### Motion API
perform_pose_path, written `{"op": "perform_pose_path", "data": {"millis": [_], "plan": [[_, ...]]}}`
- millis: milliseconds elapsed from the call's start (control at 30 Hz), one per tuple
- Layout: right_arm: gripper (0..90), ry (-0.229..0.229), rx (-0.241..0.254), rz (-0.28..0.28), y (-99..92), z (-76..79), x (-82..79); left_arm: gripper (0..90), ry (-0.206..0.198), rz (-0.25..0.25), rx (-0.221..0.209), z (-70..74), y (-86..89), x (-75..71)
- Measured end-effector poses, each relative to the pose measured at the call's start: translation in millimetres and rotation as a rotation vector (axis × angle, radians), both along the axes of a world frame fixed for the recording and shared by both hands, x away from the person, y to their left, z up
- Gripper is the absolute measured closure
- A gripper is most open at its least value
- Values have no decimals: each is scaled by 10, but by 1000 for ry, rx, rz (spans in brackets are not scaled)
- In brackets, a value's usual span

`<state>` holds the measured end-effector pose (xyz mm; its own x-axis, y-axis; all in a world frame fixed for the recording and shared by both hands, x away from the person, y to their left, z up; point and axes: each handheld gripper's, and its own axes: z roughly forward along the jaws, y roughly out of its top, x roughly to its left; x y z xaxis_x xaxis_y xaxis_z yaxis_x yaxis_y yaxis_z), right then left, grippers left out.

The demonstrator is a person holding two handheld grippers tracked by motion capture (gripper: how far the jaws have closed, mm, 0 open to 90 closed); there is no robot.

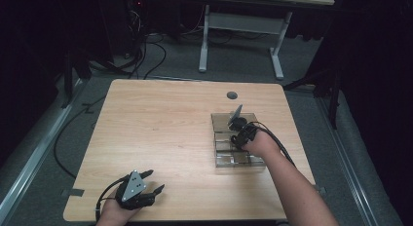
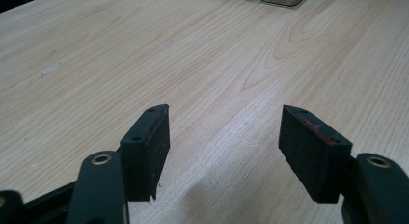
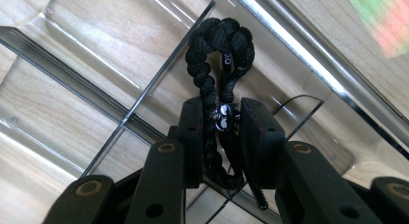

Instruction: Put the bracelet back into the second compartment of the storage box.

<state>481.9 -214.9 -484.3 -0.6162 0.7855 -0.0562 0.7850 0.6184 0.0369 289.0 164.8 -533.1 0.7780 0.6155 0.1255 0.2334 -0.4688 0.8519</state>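
Braided black cord (image 3: 218, 50), looped and knotted with a small shiny bead at its neck, sits pinched between the right tongs (image 3: 221, 132), whose jaws are closed down on it just below the loop. It hangs over the clear plastic organiser tray (image 1: 225, 160), above one of the divided compartments; the thin transparent partitions (image 3: 144, 93) cross right behind it. From above, the right hand (image 1: 258, 143) reaches over the tray, which lies on the right half of the wooden table (image 1: 160, 128), and the grey plate of that tool tilts up over the tray's far end.

At the near left corner of the table, the left hand (image 1: 114, 211) rests with the left tongs (image 1: 155, 181) pointing across the bare wood. Their jaws stand wide apart with nothing between them, just above the tabletop. A round grey grommet (image 1: 232, 95) sits near the table's far edge, well apart from the tray.
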Motion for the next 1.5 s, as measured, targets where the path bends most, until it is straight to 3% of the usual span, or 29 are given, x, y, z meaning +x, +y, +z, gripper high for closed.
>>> {"op": "perform_pose_path", "data": {"millis": [200,233,300,400,433,567,700,833,1000,1033,1067,1100,1167,1500], "plan": [[716,-5,25,-6,-26,-3,-7,359,0,-1,2,0,-2,-1],[716,4,33,-35,-26,0,-19,359,-1,-1,3,0,-2,-1],[716,-7,37,14,-50,-4,3,359,-1,0,4,0,-4,-2],[713,5,37,-20,-36,-1,-5,359,-1,0,4,0,-3,-2],[703,2,37,6,-46,-5,10,358,0,-1,4,0,-3,-1],[654,16,39,-15,-22,8,13,357,1,-2,4,0,-2,0],[612,-4,42,-3,-17,76,19,356,0,-3,3,0,-2,-1],[587,-21,57,-25,-30,182,-10,355,0,-3,3,0,-3,-2],[626,-32,63,-31,-69,288,-118,356,0,-3,5,-1,-7,-2],[637,-41,67,-4,-82,306,-133,356,0,-3,6,-1,-7,-2],[649,-28,65,-59,-55,335,-189,356,0,-3,6,-1,-7,-2],[657,-39,71,-24,-70,344,-195,356,0,-2,6,-1,-8,-2],[666,-46,95,-18,-75,381,-252,356,0,-2,9,-1,-7,-2],[686,-55,118,-20,-58,455,-548,356,2,0,6,-1,-8,-1]]}}
